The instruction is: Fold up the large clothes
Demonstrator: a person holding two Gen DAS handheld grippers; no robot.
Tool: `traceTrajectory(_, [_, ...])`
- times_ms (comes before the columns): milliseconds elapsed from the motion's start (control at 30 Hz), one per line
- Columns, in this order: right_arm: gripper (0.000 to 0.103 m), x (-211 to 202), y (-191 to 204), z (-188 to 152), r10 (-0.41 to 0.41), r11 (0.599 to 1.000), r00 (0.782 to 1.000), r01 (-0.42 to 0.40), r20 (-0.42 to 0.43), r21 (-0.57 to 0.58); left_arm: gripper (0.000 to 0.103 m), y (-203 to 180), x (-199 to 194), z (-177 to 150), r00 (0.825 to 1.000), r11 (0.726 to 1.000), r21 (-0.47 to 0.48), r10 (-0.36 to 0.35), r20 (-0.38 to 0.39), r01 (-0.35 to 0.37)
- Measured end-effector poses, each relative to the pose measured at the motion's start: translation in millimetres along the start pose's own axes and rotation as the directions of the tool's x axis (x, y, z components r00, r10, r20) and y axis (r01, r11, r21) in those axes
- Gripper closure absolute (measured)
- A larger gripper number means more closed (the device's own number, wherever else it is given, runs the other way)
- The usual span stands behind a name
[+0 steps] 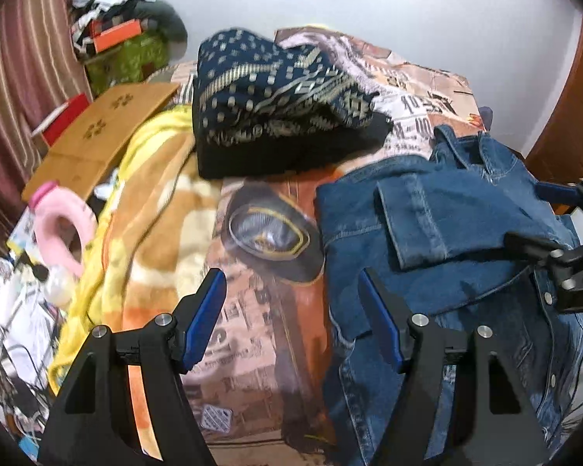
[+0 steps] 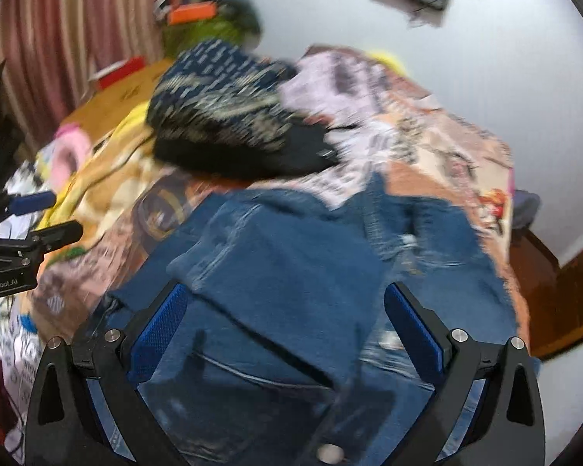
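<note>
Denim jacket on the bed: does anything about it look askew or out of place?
Yes. The denim jacket lies rumpled, one sleeve flopped across its body, collar bunched. Both the left gripper and right gripper hover open, gripping nothing. Nothing looks torn.

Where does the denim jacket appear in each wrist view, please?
Left wrist: denim jacket fills the lower right, beyond the right finger.
Right wrist: it fills the lower centre, between both fingers.
Shared landmark: the dark patterned garment lies behind it.
</note>
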State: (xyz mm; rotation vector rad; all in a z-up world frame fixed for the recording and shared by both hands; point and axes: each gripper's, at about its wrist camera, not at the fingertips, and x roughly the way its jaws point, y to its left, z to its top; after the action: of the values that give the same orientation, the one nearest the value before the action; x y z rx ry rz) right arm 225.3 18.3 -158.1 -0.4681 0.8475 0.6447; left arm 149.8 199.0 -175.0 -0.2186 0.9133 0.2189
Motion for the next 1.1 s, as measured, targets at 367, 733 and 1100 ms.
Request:
traceTrajectory(367, [0.015,59.8,40.4,7.4,0.049,0.991,0.987,-0.067,-0.156,-0.112,0.034,11.1,13.8,-18.4,0.999,0.999,-0.043,-0.014,-0.049,0.012])
traceTrajectory(733, [0.052,84.7,51.2,1.6,0.061,0.979,0.975,-0.099,-0.212,-0.177,0.034,16.3,18.2,-20.3,0.998,0.996,-0.081,-0.031,-0.063,0.026])
traceTrajectory(1100, [0.091,26.1,8.9,16.6,0.113,0.994,0.993,-0.113,-0.032,-0.011,0.034,2.3,16.2,-8.4,0.998,0.998,-0.058,-0.042,-0.046,0.040])
